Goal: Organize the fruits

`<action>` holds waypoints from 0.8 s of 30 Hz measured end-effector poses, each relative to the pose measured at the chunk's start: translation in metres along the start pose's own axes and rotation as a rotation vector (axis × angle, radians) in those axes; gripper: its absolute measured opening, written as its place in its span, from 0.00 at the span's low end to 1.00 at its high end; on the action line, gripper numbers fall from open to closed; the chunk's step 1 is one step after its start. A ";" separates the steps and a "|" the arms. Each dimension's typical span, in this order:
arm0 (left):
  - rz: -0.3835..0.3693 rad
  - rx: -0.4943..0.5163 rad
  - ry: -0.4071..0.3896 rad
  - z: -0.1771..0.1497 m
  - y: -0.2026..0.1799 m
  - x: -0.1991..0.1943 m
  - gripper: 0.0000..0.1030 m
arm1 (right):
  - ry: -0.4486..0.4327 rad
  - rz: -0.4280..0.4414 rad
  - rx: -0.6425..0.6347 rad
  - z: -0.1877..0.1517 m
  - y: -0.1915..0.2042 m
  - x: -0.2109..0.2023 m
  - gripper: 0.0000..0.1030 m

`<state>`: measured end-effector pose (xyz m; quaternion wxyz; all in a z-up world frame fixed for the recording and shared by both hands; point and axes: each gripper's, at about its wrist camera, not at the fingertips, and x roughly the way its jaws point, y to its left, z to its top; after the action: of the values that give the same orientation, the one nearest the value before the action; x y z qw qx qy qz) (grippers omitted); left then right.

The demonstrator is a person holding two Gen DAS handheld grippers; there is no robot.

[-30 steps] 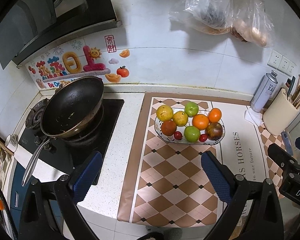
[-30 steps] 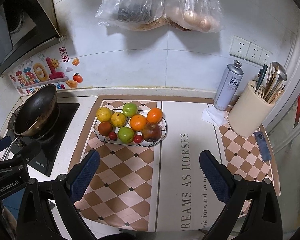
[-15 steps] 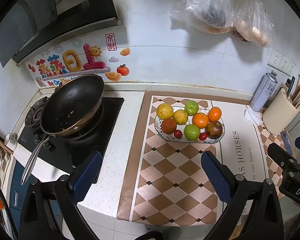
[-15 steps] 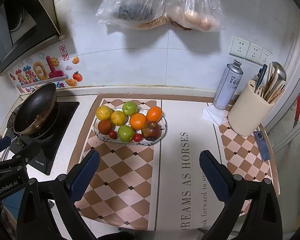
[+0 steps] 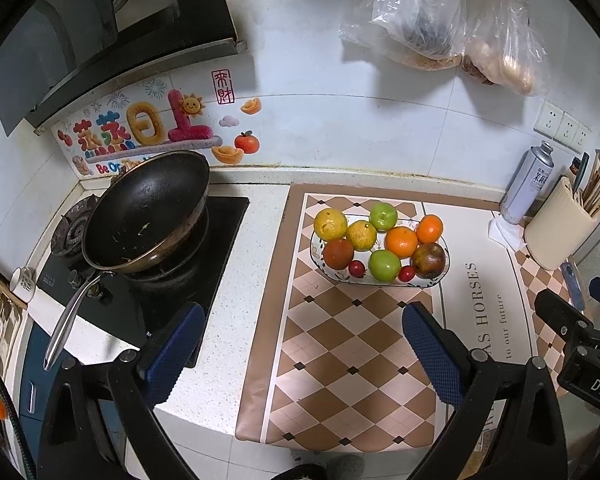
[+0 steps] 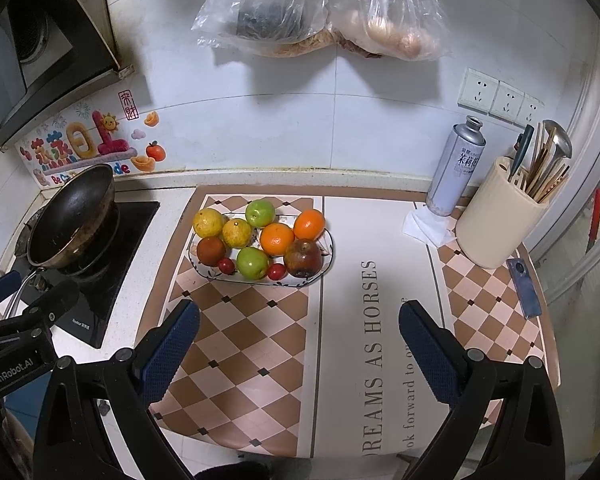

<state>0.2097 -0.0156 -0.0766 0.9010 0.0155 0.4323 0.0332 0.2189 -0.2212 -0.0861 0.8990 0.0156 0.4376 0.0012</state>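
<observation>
A patterned oval plate (image 5: 436, 280) (image 6: 320, 268) on the checked mat holds several fruits: two yellow citrus (image 5: 330, 224), two green apples (image 5: 385, 265), two oranges (image 5: 401, 241), a red-brown fruit (image 5: 338, 253), a dark reddish fruit (image 5: 429, 260) and two small red cherry tomatoes (image 5: 356, 267). My left gripper (image 5: 302, 348) is open and empty, held above the counter's front edge, short of the plate. My right gripper (image 6: 300, 346) is open and empty, also above the mat's front, to the right of the plate.
A black wok (image 5: 144, 212) sits on the stove at the left. A spray can (image 6: 456, 168), a utensil holder (image 6: 500, 220) and a phone (image 6: 524, 288) stand at the right. Plastic bags (image 6: 292, 4) hang on the wall.
Both grippers have drifted slightly; the view barely shifts. The fruits and the plate have not moved. Both stay open.
</observation>
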 end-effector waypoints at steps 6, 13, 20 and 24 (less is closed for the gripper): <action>-0.001 0.000 0.003 0.000 0.000 -0.001 0.99 | 0.007 0.008 -0.004 0.000 0.000 0.000 0.99; -0.004 0.012 0.014 0.001 0.001 -0.001 0.99 | 0.015 0.016 -0.011 0.002 0.000 0.003 0.99; -0.006 0.021 0.024 -0.001 -0.005 0.003 0.99 | 0.022 0.020 -0.011 0.002 -0.001 0.005 0.99; -0.004 0.019 0.023 -0.001 -0.005 0.002 0.99 | 0.024 0.022 -0.013 0.000 -0.003 0.006 0.99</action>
<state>0.2104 -0.0207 -0.0795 0.8959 0.0226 0.4427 0.0275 0.2228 -0.2242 -0.0907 0.8936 0.0146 0.4483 0.0138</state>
